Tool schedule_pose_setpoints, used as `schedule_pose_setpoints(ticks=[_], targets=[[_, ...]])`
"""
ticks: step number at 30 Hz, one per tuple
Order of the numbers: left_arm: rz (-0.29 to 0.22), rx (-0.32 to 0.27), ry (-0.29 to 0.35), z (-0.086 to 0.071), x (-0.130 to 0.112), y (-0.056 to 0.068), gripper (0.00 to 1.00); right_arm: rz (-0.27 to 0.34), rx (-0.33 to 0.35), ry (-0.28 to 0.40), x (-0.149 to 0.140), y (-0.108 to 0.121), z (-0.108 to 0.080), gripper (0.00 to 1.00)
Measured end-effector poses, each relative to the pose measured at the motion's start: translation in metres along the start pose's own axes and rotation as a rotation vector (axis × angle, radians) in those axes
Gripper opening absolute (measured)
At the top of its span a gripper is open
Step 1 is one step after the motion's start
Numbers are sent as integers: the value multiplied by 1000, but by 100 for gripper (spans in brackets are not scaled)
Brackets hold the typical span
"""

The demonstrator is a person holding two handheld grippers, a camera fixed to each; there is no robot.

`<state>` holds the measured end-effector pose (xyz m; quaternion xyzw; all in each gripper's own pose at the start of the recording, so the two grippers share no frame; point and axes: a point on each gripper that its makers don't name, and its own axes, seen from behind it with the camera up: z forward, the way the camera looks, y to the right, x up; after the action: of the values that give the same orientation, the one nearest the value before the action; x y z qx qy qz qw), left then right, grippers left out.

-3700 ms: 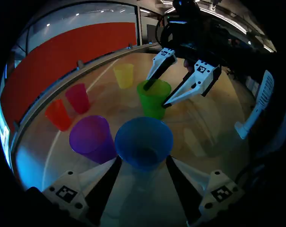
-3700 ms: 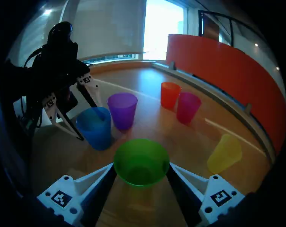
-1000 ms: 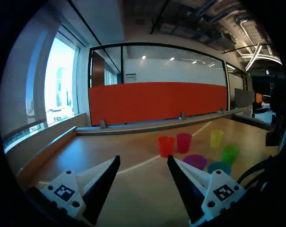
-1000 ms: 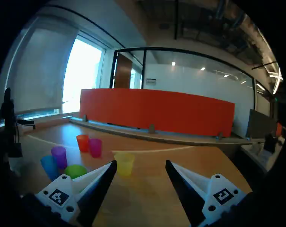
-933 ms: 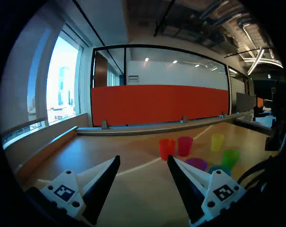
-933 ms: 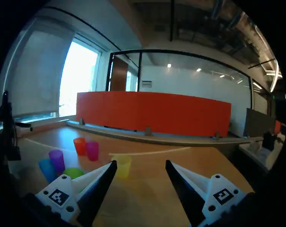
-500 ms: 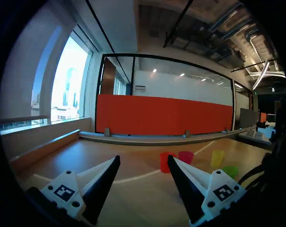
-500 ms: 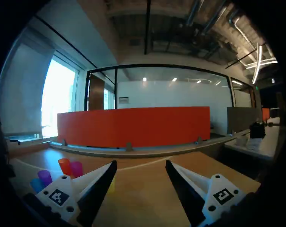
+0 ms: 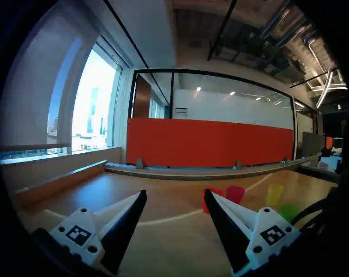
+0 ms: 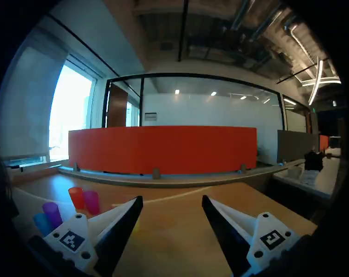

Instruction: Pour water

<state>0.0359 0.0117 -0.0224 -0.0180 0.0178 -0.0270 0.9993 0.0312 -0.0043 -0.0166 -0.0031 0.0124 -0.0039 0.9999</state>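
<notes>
Left gripper: I see my left gripper point(image 9: 174, 193) low in its own view, white fingers with black inner faces spread apart, nothing between them, held level above the table.
Right gripper: my right gripper point(image 10: 171, 199) is likewise parted and grips nothing, pointing across the table toward the far wall.
Cups, left gripper view: the translucent orange plastic cup point(image 9: 205, 199) stands partly behind my right-hand finger; the pink plastic cup point(image 9: 235, 194) is just beside it, the yellow plastic cup point(image 9: 274, 195) farther right, and the green plastic cup point(image 9: 289, 212) nearest me. All are upright.
Cups, right gripper view: the orange plastic cup point(image 10: 76, 197) and pink plastic cup point(image 10: 91, 201) stand side by side at left, with the purple plastic cup point(image 10: 52, 213) and blue plastic cup point(image 10: 41, 223) nearer me. A yellow patch at the edge of my left-hand finger is probably the yellow cup.
Water: I cannot tell whether any cup holds some; the insides are out of sight.
Table: the light wooden tabletop point(image 9: 165, 196) carries every cup, well apart from both grippers.
Backdrop: a long orange-red partition panel point(image 10: 160, 150) runs behind the table, and a bright window point(image 9: 93, 120) is at left.
</notes>
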Motion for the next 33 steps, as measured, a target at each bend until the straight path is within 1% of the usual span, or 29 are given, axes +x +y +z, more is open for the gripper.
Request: schedule_pose_setpoints(ticks=[3, 6, 11, 15, 21, 26, 33], targets=[[-1, 17, 14, 1, -1, 2, 92, -13, -1, -6, -1, -1, 2, 99], [-4, 23, 22, 2, -7, 6, 92, -16, 4, -5, -1, -2, 3, 99], [19, 21, 16, 5, -18, 11, 93, -7, -1, -14, -4, 0, 5, 99], [35, 30, 19, 9, -26, 7, 92, 0, -5, -21, -7, 1, 6, 99], [32, 17, 15, 13, -36, 3, 93, 6, -13, -23, -8, 6, 6, 99], [39, 13, 15, 16, -41, 0, 92, 7, -14, -22, -7, 7, 6, 99], [28, 3, 9, 17, -47, 1, 93, 5, -18, -16, -4, 8, 3, 99]])
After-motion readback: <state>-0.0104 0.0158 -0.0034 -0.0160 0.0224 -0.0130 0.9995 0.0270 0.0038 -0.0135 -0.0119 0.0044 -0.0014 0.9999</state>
